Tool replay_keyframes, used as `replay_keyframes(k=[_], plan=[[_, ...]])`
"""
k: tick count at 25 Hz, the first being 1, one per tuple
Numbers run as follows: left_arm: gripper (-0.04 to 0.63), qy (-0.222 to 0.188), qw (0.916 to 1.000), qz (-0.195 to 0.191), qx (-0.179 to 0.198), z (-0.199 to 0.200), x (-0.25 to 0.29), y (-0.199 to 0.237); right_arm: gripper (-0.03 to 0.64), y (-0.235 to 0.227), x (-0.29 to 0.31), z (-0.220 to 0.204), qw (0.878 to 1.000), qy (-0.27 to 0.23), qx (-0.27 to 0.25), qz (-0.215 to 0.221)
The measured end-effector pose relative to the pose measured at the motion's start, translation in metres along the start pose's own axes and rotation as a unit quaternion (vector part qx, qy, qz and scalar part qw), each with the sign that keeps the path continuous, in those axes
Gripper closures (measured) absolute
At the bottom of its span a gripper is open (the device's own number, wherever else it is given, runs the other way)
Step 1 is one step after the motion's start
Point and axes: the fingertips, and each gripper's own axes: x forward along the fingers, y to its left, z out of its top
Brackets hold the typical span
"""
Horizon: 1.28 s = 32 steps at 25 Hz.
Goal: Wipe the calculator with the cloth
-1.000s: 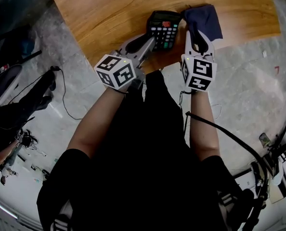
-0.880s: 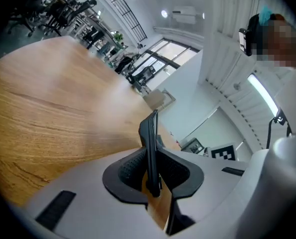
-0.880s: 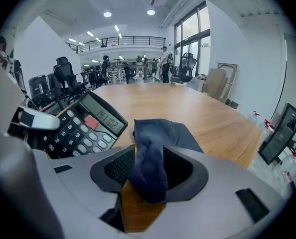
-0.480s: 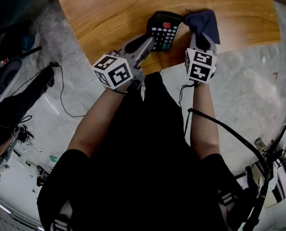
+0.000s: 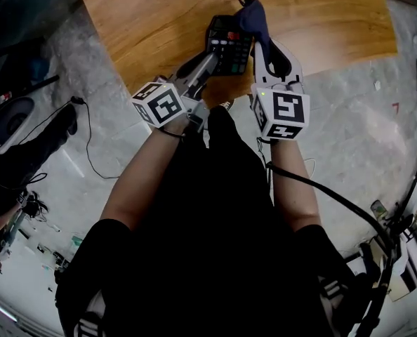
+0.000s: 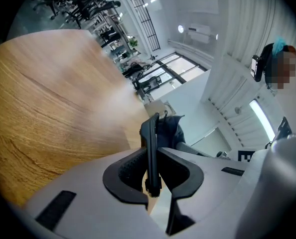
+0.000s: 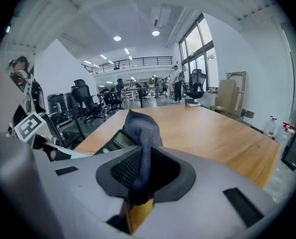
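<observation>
1. The left gripper (image 5: 210, 62) is clenched on the calculator (image 5: 227, 42). In the left gripper view, the left gripper (image 6: 152, 159) has the dark body standing edge-on between its two pads, which press on it from both sides. Its jaws have just been closing a little on it.
2. The right gripper (image 5: 262, 41) is grasping the cloth (image 5: 253, 16). In the right gripper view, the right gripper (image 7: 140, 172) pinches a dark blue fold of the cloth (image 7: 142, 133). The fold rises out of the jaws and bunches into a rounded hump above them. These jaws have just been closing, with the cloth between them.
3. In the head view the bunched cloth sits against the far right corner of the calculator, over its display end. The keypad below it is uncovered.
4. The calculator (image 7: 112, 141) shows just left of the cloth in the right gripper view, its face tilted up. From the left gripper, the cloth (image 6: 170, 129) peeks out behind the calculator (image 6: 150, 148).
5. The calculator is over the near edge of the wooden table (image 5: 145, 20), about midway along that edge, with its lower end toward the person. I cannot tell whether it rests on the wood or is held just off it.
6. The two grippers converge on it from the near side, the left one slanting in from the lower left and the right one pointing nearly straight away from the person.
7. Each gripper carries its marker cube behind the jaws, the left cube (image 5: 161, 104) and the right cube (image 5: 279, 111), both off the table and over the person's lap.
8. Beyond the table edge lies grey floor (image 5: 349, 132), with a dark cable (image 5: 93, 142) trailing on it at the left.
</observation>
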Motion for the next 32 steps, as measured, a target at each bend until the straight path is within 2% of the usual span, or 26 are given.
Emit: replay_keyframes(k=[6,10,13,17,20,23,26,32], plan=[[0.525,-0.008,0.9998,-0.013,-0.009,0.006,0.000,-0.015,0.557,0.069,-0.006,0.017,0.996,-0.007,-0.031,0.088],[0.525,-0.018,0.9997,-0.011,-0.015,0.017,-0.008,-0.016,0.557,0.097,-0.014,0.013,0.992,0.003,-0.040,0.122],[0.525,-0.028,0.9993,-0.012,-0.019,0.023,-0.010,-0.019,0.557,0.086,-0.014,0.003,0.993,0.019,-0.039,0.111],[0.525,-0.030,0.9993,-0.019,-0.015,0.027,-0.011,-0.028,0.558,0.046,-0.011,-0.007,0.997,0.037,-0.032,0.062],[0.524,-0.030,0.9991,-0.024,-0.015,0.025,-0.013,-0.034,0.557,0.019,-0.009,0.001,0.999,0.032,-0.026,0.027],[0.523,-0.032,0.9990,-0.027,-0.018,0.023,-0.018,-0.038,0.557,0.012,-0.007,0.017,0.999,0.018,-0.026,0.014],[0.525,-0.033,0.9989,-0.029,-0.017,0.025,-0.022,-0.039,0.557,0.028,-0.005,0.032,0.999,0.003,-0.033,0.030],[0.525,-0.037,0.9987,-0.030,-0.017,0.028,-0.027,-0.041,0.557,0.098,-0.014,0.038,0.992,-0.007,-0.067,0.109]])
